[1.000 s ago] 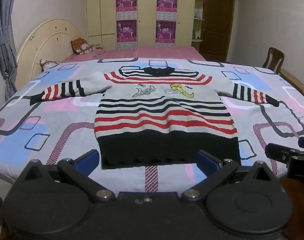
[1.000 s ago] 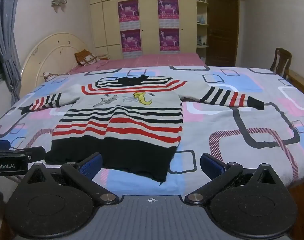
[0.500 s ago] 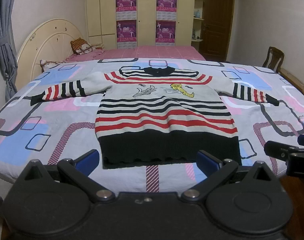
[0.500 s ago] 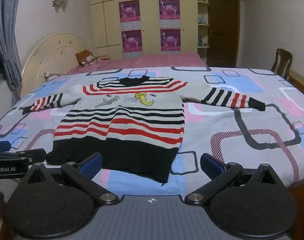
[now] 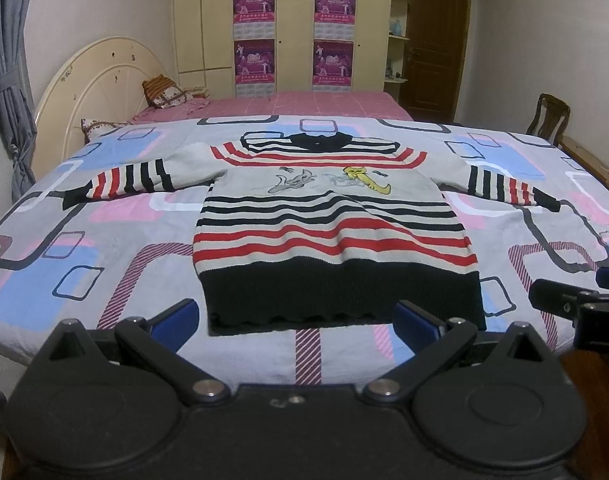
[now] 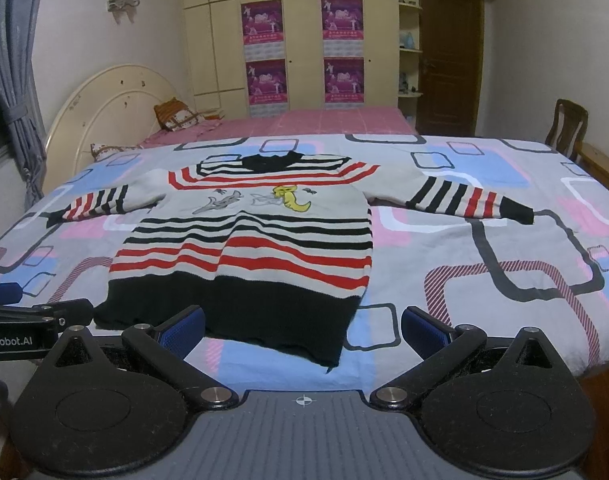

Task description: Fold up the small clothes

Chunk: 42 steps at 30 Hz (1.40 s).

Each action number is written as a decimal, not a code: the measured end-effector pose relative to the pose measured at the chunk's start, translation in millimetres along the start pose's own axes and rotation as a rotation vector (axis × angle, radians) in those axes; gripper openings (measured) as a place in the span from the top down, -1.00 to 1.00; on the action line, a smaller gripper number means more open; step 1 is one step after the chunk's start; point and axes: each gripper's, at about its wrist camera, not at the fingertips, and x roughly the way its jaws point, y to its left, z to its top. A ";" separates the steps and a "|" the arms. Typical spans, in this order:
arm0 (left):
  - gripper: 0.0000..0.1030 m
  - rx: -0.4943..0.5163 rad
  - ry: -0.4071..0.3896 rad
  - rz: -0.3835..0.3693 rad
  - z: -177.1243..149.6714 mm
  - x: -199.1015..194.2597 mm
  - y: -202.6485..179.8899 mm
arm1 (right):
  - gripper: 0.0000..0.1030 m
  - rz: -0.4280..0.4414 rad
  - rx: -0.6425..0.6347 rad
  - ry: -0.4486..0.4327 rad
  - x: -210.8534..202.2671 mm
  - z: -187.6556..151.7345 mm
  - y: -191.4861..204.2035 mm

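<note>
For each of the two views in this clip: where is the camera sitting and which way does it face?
Left wrist: on the left gripper, at the bed's near edge, facing the headboard-side wall; its own blue-padded fingers spread open, and the right gripper shows at the right edge.
Right wrist: on the right gripper, further right, same facing; its fingers open, the left gripper at the left edge.
Shared: the striped sweater lying flat on the patterned bedspread, the wardrobe posters, and the chair.

Posters (image 5: 254, 2) on far wardrobe: print too small to read. Sweater (image 5: 336, 232) near hem partly hidden behind left gripper (image 5: 296, 320) fingers. Right gripper (image 5: 584, 304) cut off by right edge.
</note>
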 end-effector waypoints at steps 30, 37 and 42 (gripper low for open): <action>-1.00 -0.004 0.004 0.003 -3.5 0.2 5.3 | -1.00 0.002 -0.006 0.002 0.3 -0.4 3.7; -1.00 -0.005 0.004 0.002 -4.7 0.6 5.0 | -1.00 0.002 -0.006 0.000 0.2 -0.4 3.8; -1.00 -0.005 0.005 0.001 -4.8 0.6 5.1 | -1.00 0.002 -0.007 0.000 0.6 -0.4 3.8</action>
